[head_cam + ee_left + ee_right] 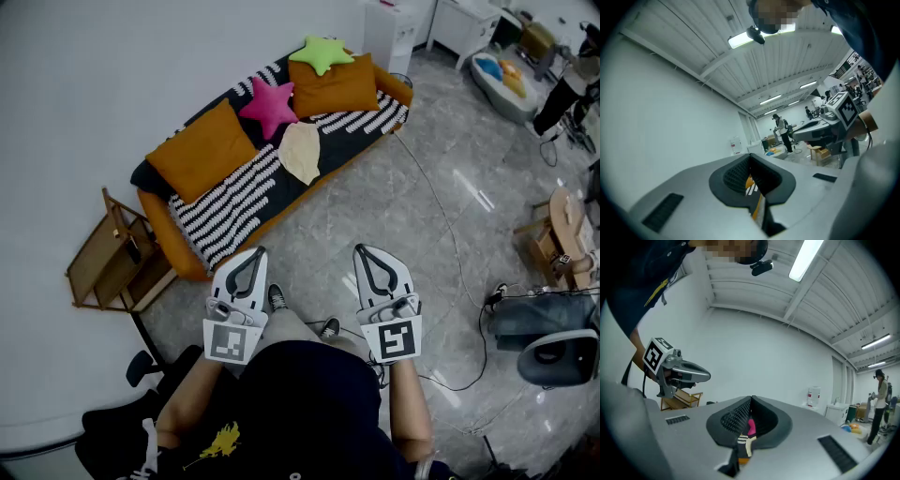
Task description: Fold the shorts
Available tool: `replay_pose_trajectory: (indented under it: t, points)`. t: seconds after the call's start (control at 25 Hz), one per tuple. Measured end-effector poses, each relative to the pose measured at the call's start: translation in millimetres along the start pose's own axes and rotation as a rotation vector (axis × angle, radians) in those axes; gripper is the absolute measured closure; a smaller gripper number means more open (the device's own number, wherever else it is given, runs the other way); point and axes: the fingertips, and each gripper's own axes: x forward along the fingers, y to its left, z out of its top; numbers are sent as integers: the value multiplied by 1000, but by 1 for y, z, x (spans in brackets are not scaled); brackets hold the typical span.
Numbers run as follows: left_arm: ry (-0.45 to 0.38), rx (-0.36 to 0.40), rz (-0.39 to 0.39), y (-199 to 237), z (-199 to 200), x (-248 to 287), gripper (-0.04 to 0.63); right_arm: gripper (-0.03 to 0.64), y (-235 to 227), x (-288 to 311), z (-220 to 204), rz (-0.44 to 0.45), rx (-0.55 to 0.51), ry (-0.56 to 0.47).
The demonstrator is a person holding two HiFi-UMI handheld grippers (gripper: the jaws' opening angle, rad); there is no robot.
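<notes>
Shorts, apparently the pale cloth [300, 152] on the striped sofa [223, 216], lie well ahead of you, centred between your left gripper [253, 256] and right gripper [364, 253], both closed, empty, neither nearer.

One sofa [225, 214] is carrying two orange cushions, the near cushion [202, 150] and the far cushion [333, 86], two star pillows (a pink star [270, 106] and a green star [323, 52]) and one pair of cream shorts [302, 152]. One wooden rack [105, 267] is standing beside it. Two claws are showing, the left claw [257, 251] and the right claw [362, 249].
</notes>
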Motion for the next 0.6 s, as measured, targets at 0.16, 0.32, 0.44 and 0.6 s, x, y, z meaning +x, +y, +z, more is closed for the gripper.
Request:
replay_pose_trajectory:
  t: [0.16, 0.32, 0.44, 0.6]
  points:
    - [-28, -78, -60, -28, 11, -12, 583, 601, -3, -14, 2, -16, 20, 4]
    - [2, -94, -15, -27, 10, -19, 582, 601, -8, -36, -2, -61, 27, 62]
    - [5, -73, 19, -14, 11, -17, 583, 601, -9, -43, 4, -79, 30, 78]
    - [-52, -131, 24, -3, 22, -18, 583, 600, -6, -41, 13, -124, 7, 53]
